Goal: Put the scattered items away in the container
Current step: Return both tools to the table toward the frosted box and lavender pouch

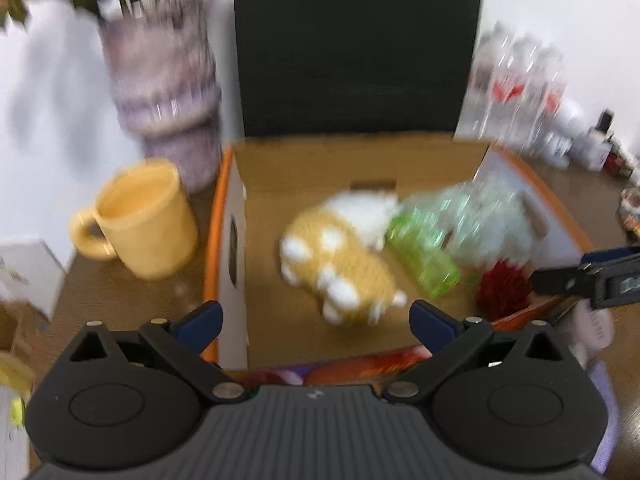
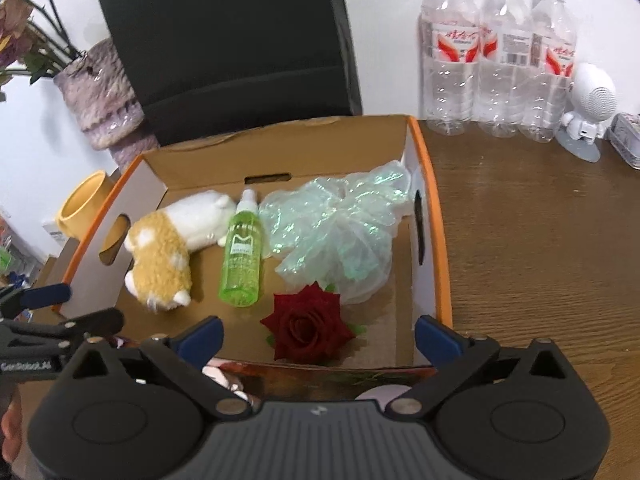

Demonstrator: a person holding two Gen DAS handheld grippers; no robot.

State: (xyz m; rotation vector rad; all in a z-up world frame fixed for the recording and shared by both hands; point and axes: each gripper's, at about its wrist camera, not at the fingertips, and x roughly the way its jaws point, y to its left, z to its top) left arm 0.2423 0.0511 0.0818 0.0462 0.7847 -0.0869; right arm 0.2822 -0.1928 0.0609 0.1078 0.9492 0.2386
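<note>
An open cardboard box with an orange rim (image 2: pixel 434 216) (image 1: pixel 224 216) stands on the wooden table. Inside lie a tan-and-white plush toy (image 2: pixel 164 252) (image 1: pixel 340 264), a green spray bottle (image 2: pixel 242 256) (image 1: pixel 424 256), a crumpled iridescent wrap (image 2: pixel 340 228) (image 1: pixel 480 224) and a red rose (image 2: pixel 306 326) (image 1: pixel 502 290). My right gripper (image 2: pixel 318 334) is open and empty, just above the box's near edge by the rose. My left gripper (image 1: pixel 316 322) is open and empty at the box's near left side; the left wrist view is blurred.
A yellow mug (image 1: pixel 140 220) and a purple vase with flowers (image 1: pixel 164 88) stand left of the box. Three water bottles (image 2: pixel 500 52) and a small white robot figure (image 2: pixel 590 108) stand at the back right. A black panel (image 2: pixel 228 40) rises behind the box.
</note>
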